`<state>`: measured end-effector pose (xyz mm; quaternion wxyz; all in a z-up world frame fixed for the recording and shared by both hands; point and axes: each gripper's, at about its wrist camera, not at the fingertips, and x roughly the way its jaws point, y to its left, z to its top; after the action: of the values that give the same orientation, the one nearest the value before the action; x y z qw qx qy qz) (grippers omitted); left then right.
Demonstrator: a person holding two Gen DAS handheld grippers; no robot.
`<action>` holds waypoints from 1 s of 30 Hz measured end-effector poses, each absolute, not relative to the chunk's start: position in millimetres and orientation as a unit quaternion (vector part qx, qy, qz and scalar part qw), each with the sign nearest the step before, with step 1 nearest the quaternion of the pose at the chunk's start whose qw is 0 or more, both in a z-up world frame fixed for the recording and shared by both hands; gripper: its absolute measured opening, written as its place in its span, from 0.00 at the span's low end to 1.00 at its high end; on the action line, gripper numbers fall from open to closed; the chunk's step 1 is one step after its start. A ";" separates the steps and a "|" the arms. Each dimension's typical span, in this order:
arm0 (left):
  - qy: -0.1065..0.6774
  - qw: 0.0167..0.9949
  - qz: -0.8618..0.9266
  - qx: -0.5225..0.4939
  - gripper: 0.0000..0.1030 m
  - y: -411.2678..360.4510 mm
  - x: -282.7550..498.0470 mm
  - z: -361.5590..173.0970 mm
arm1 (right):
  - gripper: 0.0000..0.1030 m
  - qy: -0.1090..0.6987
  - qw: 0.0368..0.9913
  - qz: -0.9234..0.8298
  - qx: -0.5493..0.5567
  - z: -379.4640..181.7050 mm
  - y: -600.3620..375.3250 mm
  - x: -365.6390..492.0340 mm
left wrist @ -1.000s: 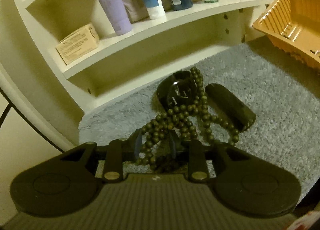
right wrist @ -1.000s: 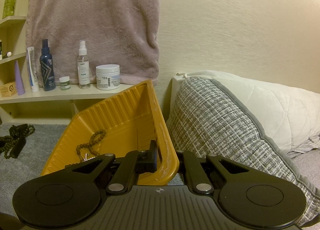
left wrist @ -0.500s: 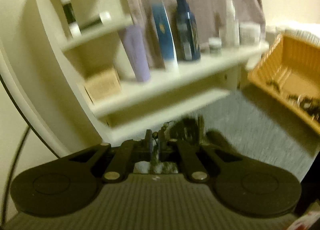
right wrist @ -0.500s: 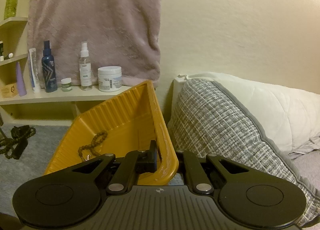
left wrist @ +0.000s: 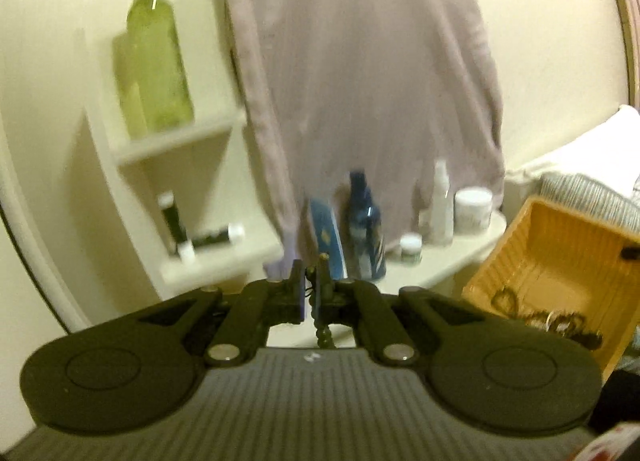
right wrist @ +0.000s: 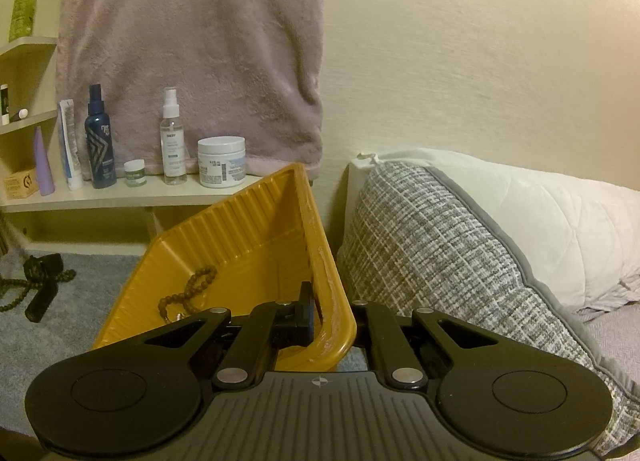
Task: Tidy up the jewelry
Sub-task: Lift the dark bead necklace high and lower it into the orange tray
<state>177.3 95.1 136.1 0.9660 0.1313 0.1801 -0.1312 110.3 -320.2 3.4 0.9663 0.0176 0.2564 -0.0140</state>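
Left hand-held gripper point(left wrist: 311, 281), angled slightly downward, pinches a bead strand point(left wrist: 323, 335); right hand-held gripper point(right wrist: 322, 311) clamps the tray rim point(right wrist: 336, 301).

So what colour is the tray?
Yellow-orange, with ribbed walls: the tray shows best in the right wrist view.

Towel point(right wrist: 192, 57) above toiletry shelf point(right wrist: 132, 193); pillow point(right wrist: 452, 245), probably.

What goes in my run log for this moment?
left gripper: shut on bead necklace | right gripper: shut on yellow tray rim
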 end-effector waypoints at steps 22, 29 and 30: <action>0.062 0.970 -0.181 0.147 0.04 48.7 170.8 267.5 | 0.06 0.253 0.967 -0.012 0.016 7.9 -316.0 112.2; 0.032 0.965 -0.210 0.153 0.04 24.5 174.3 308.8 | 0.06 0.254 0.967 -0.012 0.016 7.9 -316.7 112.8; 0.028 0.964 -0.217 0.150 0.04 20.4 175.2 314.6 | 0.06 0.253 0.967 -0.012 0.016 8.0 -316.6 113.0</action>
<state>175.2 20.4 314.6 0.9642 0.1500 0.0282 -0.2170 113.0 -316.6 8.0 0.9672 0.0159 0.2533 -0.0121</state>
